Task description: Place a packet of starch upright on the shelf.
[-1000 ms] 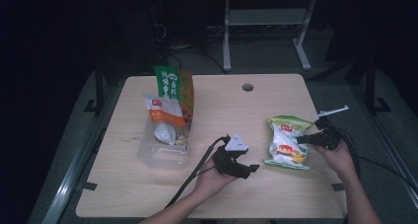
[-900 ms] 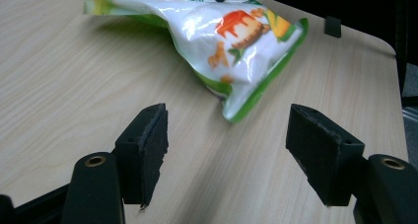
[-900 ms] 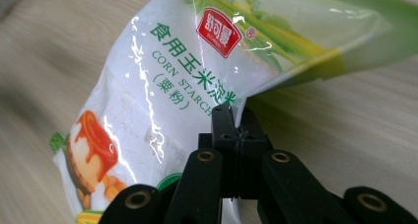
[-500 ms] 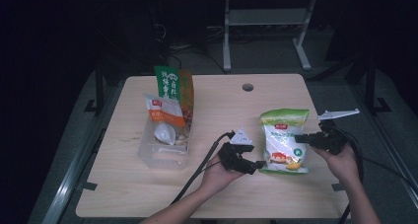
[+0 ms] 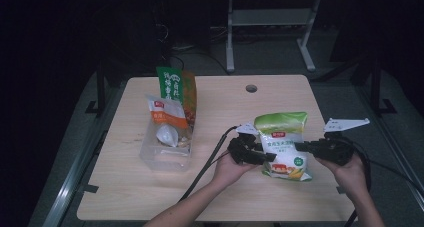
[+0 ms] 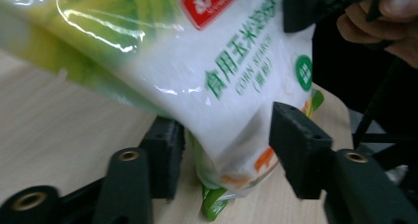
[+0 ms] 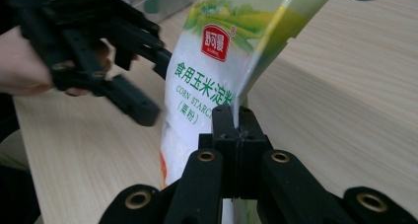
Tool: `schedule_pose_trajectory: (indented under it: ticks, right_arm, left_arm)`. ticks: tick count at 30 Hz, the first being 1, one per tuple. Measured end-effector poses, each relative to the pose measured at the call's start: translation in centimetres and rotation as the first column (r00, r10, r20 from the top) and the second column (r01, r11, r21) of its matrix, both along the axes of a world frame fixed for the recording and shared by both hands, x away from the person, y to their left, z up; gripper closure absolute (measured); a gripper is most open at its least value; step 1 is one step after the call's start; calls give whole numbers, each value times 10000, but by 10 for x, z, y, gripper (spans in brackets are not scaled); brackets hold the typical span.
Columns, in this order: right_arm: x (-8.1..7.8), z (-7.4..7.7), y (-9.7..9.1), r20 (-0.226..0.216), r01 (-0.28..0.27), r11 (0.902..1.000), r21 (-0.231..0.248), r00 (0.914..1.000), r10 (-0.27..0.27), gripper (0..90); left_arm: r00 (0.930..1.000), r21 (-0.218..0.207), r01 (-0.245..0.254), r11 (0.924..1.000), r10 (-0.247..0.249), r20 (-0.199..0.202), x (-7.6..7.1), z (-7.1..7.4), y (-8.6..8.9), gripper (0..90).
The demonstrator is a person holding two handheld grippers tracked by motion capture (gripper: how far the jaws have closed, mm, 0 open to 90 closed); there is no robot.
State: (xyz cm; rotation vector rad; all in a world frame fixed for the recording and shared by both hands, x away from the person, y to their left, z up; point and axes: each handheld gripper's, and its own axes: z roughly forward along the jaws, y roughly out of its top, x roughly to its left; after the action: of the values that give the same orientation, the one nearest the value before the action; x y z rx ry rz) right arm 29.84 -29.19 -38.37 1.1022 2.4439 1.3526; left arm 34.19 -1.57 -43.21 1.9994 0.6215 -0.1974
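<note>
I see a pale wooden surface (image 5: 150,197) with a round hole near its far edge, in a dark room with a metal stand behind. The corn starch bag (image 5: 283,144) — white plastic, green top, red logo — stands roughly upright at the right front, long axis vertical, green end up. My right hand-held gripper (image 5: 300,147) pinches its side edge; my left hand-held gripper (image 5: 267,157) has just been closing, the bag's lower corner between its jaws, not yet pressed.
</note>
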Motion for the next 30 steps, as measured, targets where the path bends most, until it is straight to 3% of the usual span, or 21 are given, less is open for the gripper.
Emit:
schedule_pose_trajectory:
  ticks: [3, 6, 8, 13, 17, 24, 29, 30]
  right_arm:
    - [-5, 1, 3, 167, 9, 9999, -106, 9999, -7, 895]
    - [-7, 1, 4, 299, 27, 9999, -127, 9995, -24, 896]
    - [-8, 1, 6, 386, -4, 10000, -75, 9993, 7, 895]
    - [-7, 5, 17, 664, -98, 9999, -56, 9977, 101, 895]
    - [0, 3, 27, 639, -171, 9999, -6, 9978, 171, 891]
    - [4, -11, 33, 328, -258, 9994, -236, 9991, 266, 875]
    - [8, -12, 27, 81, -260, 9991, -333, 9996, 263, 665]
    - [10, -13, 26, 42, -336, 9988, -351, 9994, 338, 662]
  left_arm:
    - [9997, -122, -47, 9999, 44, -253, 2, -2, 0, 668]
    - [9998, -134, -165, 9998, 164, -70, 1, 0, 2, 796]
    - [9993, -25, -233, 9997, 233, 282, 0, 2, 3, 821]
    - [9954, 46, -483, 9988, 478, 824, -1, 11, 15, 833]
    - [9828, 522, -829, 9952, 729, 1695, -4, 16, 23, 838]
    - [9738, 896, -900, 9919, 688, 2166, -9, 13, 27, 845]
    - [9653, 1070, -732, 9916, 435, 2574, -16, 15, 21, 848]
    - [9643, 1106, -744, 9911, 433, 2614, -17, 16, 21, 848]
